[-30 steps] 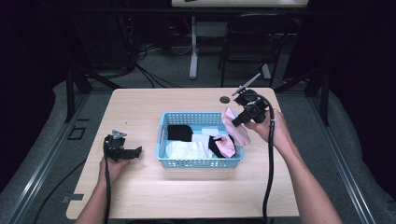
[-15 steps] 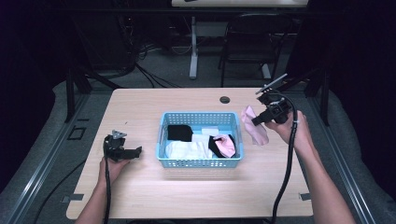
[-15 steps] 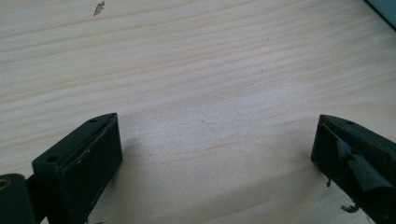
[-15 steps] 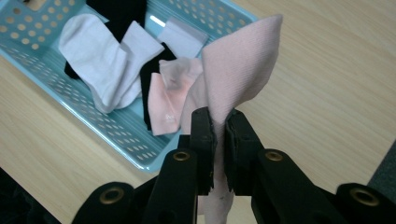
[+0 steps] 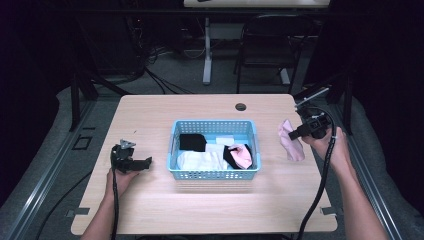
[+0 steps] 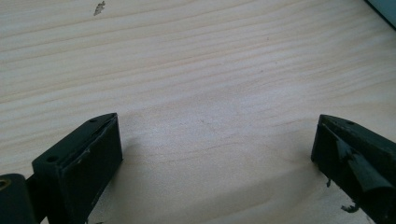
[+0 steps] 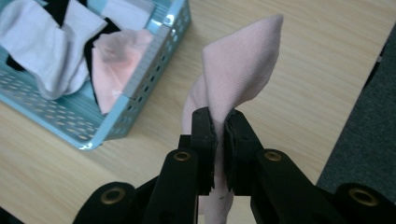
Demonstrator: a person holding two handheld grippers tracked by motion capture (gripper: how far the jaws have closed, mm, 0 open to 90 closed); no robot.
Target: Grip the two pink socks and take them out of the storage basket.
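My right gripper (image 5: 298, 131) (image 7: 219, 122) is shut on a pale pink sock (image 5: 291, 142) (image 7: 238, 70), which hangs above the table to the right of the blue basket (image 5: 175, 135) (image 7: 154, 60). Inside the basket lie white (image 5: 197, 160), black (image 5: 192, 142) and pink (image 5: 242, 156) socks. At the table's left, my left gripper (image 5: 142, 163) (image 6: 215, 144) rests low over the bare wood, open, nothing between its jaws.
The wooden table (image 5: 150, 205) has a round cable hole (image 5: 240, 106) near its far edge. The right table edge lies close to the hanging sock, with dark floor (image 7: 369, 130) beyond. A chair (image 5: 265, 45) and desk legs stand behind the table.
The right gripper has carried the pink sock from over the basket's right rim out to the right, beyond the basket. The left gripper has stayed put.
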